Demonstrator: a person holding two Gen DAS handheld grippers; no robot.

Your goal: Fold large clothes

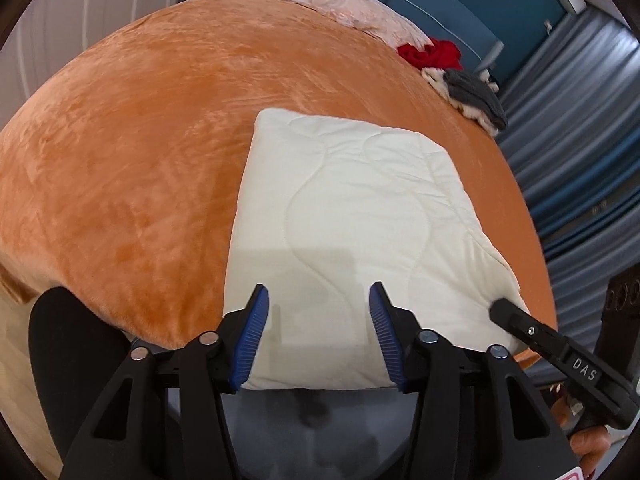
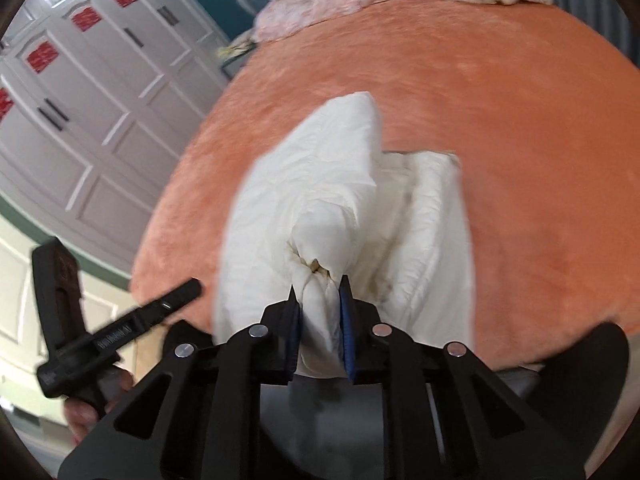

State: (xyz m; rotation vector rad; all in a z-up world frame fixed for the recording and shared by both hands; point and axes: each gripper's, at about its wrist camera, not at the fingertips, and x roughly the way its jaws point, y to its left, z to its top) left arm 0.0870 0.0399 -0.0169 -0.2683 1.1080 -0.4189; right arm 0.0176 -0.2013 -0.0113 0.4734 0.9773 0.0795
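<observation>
A folded white quilted garment (image 1: 352,220) lies on the orange plush bed cover (image 1: 132,152) near its front edge. My left gripper (image 1: 318,300) is open, its blue pads apart just above the garment's near edge, holding nothing. My right gripper (image 2: 318,294) is shut on a bunched corner of the white garment (image 2: 320,216) and lifts its right side. In the left wrist view the right gripper's black finger (image 1: 516,316) touches the garment's right corner. In the right wrist view the left gripper (image 2: 172,300) shows at lower left, beside the garment.
A pale pink garment (image 1: 332,4), a red one (image 1: 432,54) and a grey and cream pile (image 1: 472,96) lie at the bed's far right. Blue-grey curtains (image 1: 580,128) hang on the right. White wardrobe doors (image 2: 80,100) stand left of the bed.
</observation>
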